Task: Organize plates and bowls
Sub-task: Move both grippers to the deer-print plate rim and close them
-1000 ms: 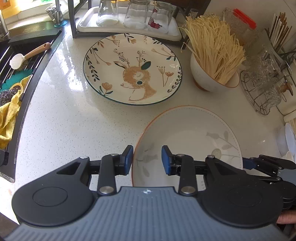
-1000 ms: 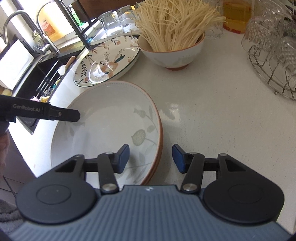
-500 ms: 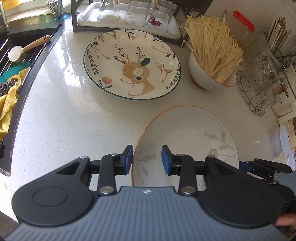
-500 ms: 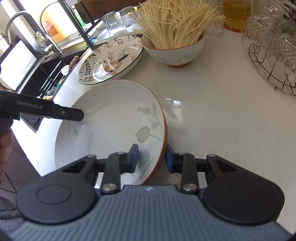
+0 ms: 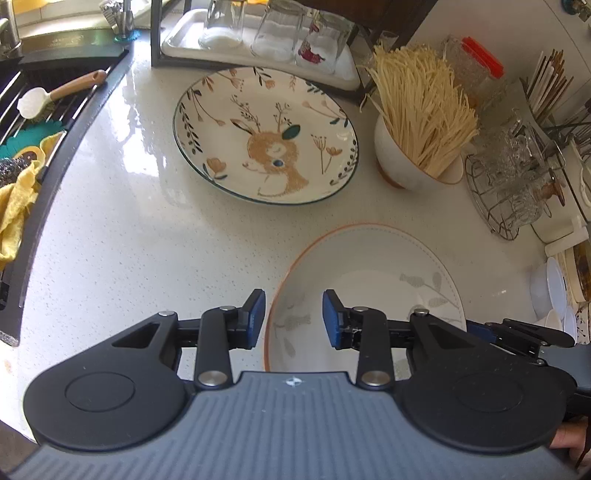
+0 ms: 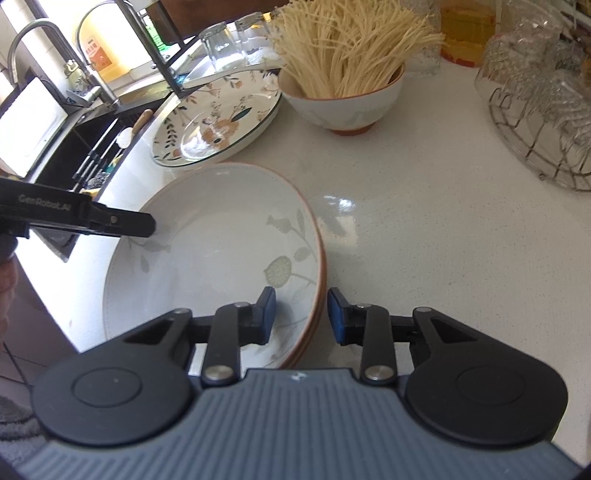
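A white deep plate [image 5: 369, 280] [image 6: 221, 240] with an orange rim and grey leaf print lies on the white counter in front of me. My left gripper [image 5: 293, 319] is shut on its left rim, one pad outside and one inside. One left finger [image 6: 125, 221] shows at that rim in the right wrist view. My right gripper [image 6: 301, 314] is shut on the opposite rim in the same way. Behind sit a deer-patterned plate [image 5: 266, 136] [image 6: 218, 122] and a bowl [image 5: 406, 166] [image 6: 343, 107] stuffed with dry noodles.
A dark sink [image 5: 22, 122] with a brush and a yellow cloth [image 5: 14, 206] lies to the left. A tray of upturned glasses [image 5: 273, 33] stands at the back. A wire basket of glassware [image 5: 513, 184] [image 6: 546, 110] and small white dishes [image 5: 550, 288] crowd the right.
The right gripper's jaws have closed in onto the white plate's rim. The left gripper keeps its hold, and its view has shifted slightly.
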Demonstrator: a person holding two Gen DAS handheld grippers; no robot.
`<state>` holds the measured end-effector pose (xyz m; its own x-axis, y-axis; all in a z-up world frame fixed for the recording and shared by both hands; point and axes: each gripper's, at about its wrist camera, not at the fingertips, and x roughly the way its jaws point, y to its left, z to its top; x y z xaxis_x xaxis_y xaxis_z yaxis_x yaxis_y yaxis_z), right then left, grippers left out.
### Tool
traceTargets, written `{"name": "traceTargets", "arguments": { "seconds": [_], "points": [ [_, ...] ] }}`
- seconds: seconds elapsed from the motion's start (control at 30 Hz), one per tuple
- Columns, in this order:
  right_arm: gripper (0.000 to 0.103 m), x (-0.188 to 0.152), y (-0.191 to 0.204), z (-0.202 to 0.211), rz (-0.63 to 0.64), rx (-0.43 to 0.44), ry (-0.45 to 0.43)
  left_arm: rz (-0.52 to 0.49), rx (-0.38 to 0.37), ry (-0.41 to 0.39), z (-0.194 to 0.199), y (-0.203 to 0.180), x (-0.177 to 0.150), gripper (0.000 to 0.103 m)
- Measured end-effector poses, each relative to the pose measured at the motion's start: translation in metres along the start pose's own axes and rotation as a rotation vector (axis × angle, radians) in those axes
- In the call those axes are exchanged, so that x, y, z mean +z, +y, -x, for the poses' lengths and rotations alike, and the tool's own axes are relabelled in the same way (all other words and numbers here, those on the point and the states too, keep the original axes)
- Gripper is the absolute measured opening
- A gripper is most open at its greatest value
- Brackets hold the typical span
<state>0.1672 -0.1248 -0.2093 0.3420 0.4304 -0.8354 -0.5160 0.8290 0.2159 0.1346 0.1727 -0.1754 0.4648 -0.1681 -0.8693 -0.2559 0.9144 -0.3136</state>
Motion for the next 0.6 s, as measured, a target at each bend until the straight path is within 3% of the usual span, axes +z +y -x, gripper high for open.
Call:
{"name": "traceTargets", "arguments": {
  "seconds": [0.6],
  "points": [
    [0.035,0.03,-0.006,0.017,-0.151,-0.02,-0.12,0.043,-0.002,-0.076,0.013,0.044,0.025,0.041]
  ]
}}
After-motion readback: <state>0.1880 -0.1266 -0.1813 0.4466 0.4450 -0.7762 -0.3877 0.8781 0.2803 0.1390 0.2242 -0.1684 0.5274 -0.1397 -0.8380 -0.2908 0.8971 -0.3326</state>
